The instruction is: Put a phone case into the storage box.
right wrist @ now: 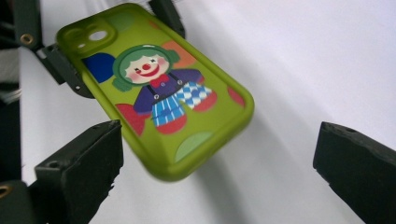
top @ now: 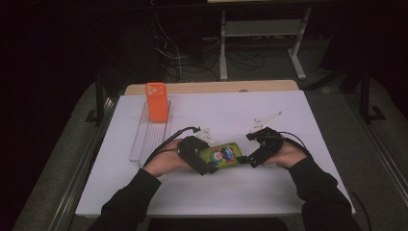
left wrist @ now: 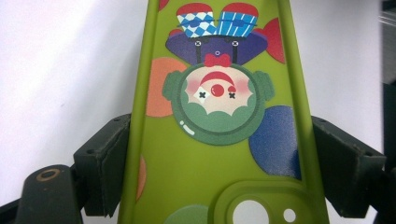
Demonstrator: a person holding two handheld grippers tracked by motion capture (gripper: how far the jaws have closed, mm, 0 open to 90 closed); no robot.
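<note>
The green phone case (top: 223,155) hangs just above the white counter (top: 288,192), near the person's edge and roughly in the middle, between the two hands. Its long axis runs left to right across the scene, with the camera-hole end at the left and the plain end at the right.

The left claw (top: 208,163) is closed on the camera-hole end: in the left gripper view its two jaws press against the case's (left wrist: 210,154) long side edges, one on each side, so the case points straight away from that claw along its own axis.

The right claw (top: 245,160) stands wide open at the plain end. In the right gripper view the case (right wrist: 154,88) lies ahead and toward the left jaw, its rounded corner just beside that jaw, with a broad gap to the other jaw. Neither jaw appears to touch it yet.

Judging from this, the right claw is the one set to move: it likely needs to slide leftward along the case's long axis to straddle the free end before closing.

Far left on the counter, an orange phone case (top: 157,101) stands upright in a clear rack (top: 144,139), well apart from the hands.
</note>
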